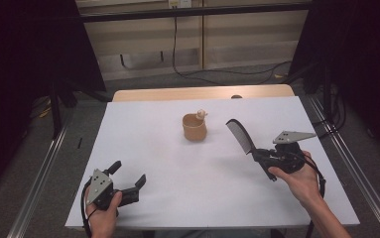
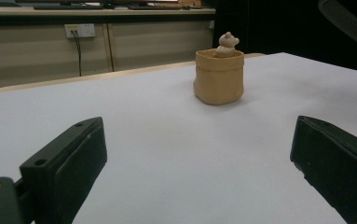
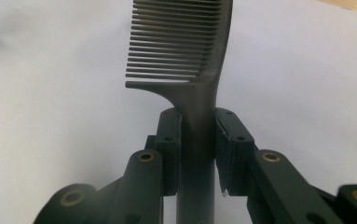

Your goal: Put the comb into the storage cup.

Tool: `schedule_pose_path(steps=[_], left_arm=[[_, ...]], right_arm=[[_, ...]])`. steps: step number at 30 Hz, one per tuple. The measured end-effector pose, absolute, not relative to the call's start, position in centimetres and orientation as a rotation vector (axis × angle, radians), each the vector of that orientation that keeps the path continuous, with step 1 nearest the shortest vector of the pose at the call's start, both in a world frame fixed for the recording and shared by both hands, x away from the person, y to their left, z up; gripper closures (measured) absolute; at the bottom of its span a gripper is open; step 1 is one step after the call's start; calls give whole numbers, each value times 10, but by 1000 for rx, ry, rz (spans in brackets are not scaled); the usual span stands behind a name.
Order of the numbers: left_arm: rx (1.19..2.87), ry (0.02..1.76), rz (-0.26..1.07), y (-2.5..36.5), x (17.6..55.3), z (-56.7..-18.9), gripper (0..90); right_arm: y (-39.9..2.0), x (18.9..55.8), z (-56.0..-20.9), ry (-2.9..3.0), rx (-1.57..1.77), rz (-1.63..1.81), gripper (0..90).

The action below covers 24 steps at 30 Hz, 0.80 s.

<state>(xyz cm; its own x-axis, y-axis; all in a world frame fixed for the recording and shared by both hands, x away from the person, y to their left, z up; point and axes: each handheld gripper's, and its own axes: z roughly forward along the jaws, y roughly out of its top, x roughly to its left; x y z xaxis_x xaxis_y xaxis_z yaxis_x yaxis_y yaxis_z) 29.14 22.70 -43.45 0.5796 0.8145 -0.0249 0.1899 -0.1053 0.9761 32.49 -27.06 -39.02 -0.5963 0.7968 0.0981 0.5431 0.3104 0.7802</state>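
Observation:
A black comb (image 1: 241, 136) sticks up and to the left from my right gripper (image 1: 263, 154), which is shut on its handle. In the right gripper view the comb (image 3: 185, 51) rises between the two pads, teeth pointing left. A tan cup (image 1: 194, 127) with a small bear figure (image 1: 201, 114) at its rim stands mid-table, left of the comb. My left gripper (image 1: 128, 174) rests near the table's front left, jaws wide open with nothing between them. The left gripper view looks toward the cup (image 2: 219, 77) and the bear (image 2: 227, 43).
The white table top (image 1: 177, 168) has a wooden strip (image 1: 202, 92) along its far edge. Metal rails (image 1: 38, 168) run along both sides of the table. Cables lie on the floor behind.

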Motion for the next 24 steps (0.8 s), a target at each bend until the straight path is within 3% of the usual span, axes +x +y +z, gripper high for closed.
schedule_pose_path(steps=[24], left_arm=[[1620, 867, 655, 228, 292, -435, 37]], right_arm=[[-256, 322, -386, 2086, 1079, 1375, 727]])
